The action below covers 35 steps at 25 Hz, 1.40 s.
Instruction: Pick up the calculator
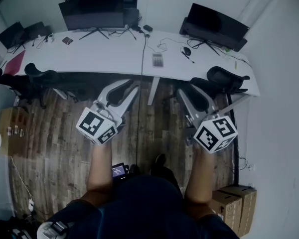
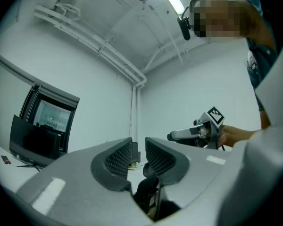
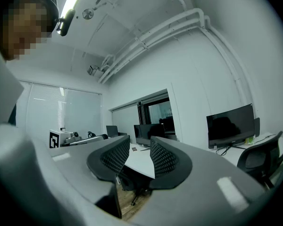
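The calculator (image 1: 158,59) is a small grey slab lying flat near the front edge of the long white desk (image 1: 109,59), between the two monitors. I stand back from the desk over the wood floor. My left gripper (image 1: 125,86) points toward the desk, short of the calculator and to its left. In the left gripper view the left gripper (image 2: 138,147) has its ribbed pads almost together with nothing between them. My right gripper (image 1: 192,91) is held level to the calculator's right. The right gripper (image 3: 140,147) shows only a narrow gap and holds nothing.
Two dark monitors (image 1: 92,11) (image 1: 214,21) stand on the desk with a mouse (image 1: 187,51) and cables. Office chairs (image 1: 45,78) (image 1: 226,78) sit at the desk's front. A cable (image 1: 138,113) hangs to the floor. Cardboard boxes (image 1: 236,203) (image 1: 12,128) stand at both sides.
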Each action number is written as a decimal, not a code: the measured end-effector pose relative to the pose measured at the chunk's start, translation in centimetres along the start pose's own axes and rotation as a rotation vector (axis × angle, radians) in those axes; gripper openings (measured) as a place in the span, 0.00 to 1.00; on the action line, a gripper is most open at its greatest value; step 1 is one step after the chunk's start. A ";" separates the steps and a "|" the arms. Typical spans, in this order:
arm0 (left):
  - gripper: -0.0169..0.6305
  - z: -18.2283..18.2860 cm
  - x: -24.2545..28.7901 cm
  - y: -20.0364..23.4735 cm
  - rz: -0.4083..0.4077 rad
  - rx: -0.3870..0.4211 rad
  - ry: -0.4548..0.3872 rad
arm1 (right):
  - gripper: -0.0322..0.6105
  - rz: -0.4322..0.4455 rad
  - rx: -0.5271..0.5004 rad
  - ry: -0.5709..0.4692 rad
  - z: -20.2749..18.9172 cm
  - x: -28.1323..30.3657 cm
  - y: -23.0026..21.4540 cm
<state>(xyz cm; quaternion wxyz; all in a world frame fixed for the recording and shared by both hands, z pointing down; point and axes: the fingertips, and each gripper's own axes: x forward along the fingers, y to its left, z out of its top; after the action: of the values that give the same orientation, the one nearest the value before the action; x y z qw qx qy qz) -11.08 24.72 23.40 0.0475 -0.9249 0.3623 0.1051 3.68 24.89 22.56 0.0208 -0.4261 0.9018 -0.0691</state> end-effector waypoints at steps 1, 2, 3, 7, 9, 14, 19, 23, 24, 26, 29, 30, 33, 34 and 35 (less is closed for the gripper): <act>0.16 -0.2 0.2 0.4 0.008 -0.001 0.002 | 0.28 0.005 0.003 0.005 -0.2 0.5 -0.4; 0.16 -0.3 0.5 0.8 0.016 -0.001 0.005 | 0.28 0.010 0.007 0.010 -0.3 1.0 -0.8; 0.16 -0.4 0.7 1.3 0.024 0.002 0.007 | 0.28 0.018 0.010 0.011 -0.3 1.6 -1.2; 0.16 -0.6 1.5 3.2 0.061 0.018 0.015 | 0.28 0.060 0.020 0.005 0.0 4.2 -2.3; 0.16 -0.8 2.2 3.9 0.083 0.025 0.023 | 0.28 0.082 0.025 0.008 0.0 5.3 -3.3; 0.16 -1.6 4.9 5.2 0.118 0.045 0.039 | 0.28 0.123 0.035 0.006 0.5 7.8 -6.6; 0.16 -2.2 7.6 6.5 0.160 0.058 0.046 | 0.28 0.170 0.043 0.006 1.1 10.3 -9.7; 0.16 -2.8 9.4 7.5 0.204 0.071 0.056 | 0.28 0.219 0.046 0.010 1.4 12.3 -11.8; 0.16 -2.8 9.7 7.8 0.217 0.075 0.057 | 0.28 0.233 0.048 0.009 1.5 12.8 -12.2; 0.16 -2.9 10.3 8.3 0.242 0.083 0.058 | 0.28 0.259 0.050 0.007 1.8 13.6 -12.8; 0.16 -3.1 11.5 8.8 0.273 0.094 0.059 | 0.28 0.291 0.054 0.009 1.9 14.6 -14.2; 0.16 -3.2 12.0 8.9 0.280 0.097 0.061 | 0.28 0.299 0.056 0.008 2.0 14.9 -14.8; 0.16 -3.7 13.4 9.0 0.295 0.103 0.067 | 0.28 0.315 0.061 0.005 2.2 15.3 -16.5; 0.16 -3.8 14.0 8.9 0.299 0.105 0.070 | 0.28 0.319 0.062 0.005 2.2 15.4 -17.1; 0.16 -4.0 14.5 8.9 0.302 0.107 0.071 | 0.28 0.322 0.064 0.004 2.2 15.5 -17.6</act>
<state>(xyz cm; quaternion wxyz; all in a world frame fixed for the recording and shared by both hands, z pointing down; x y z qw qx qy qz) -6.14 7.97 23.90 0.0673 -0.8592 0.5037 0.0588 7.56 1.64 23.25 0.0431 -0.2752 0.9558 -0.0944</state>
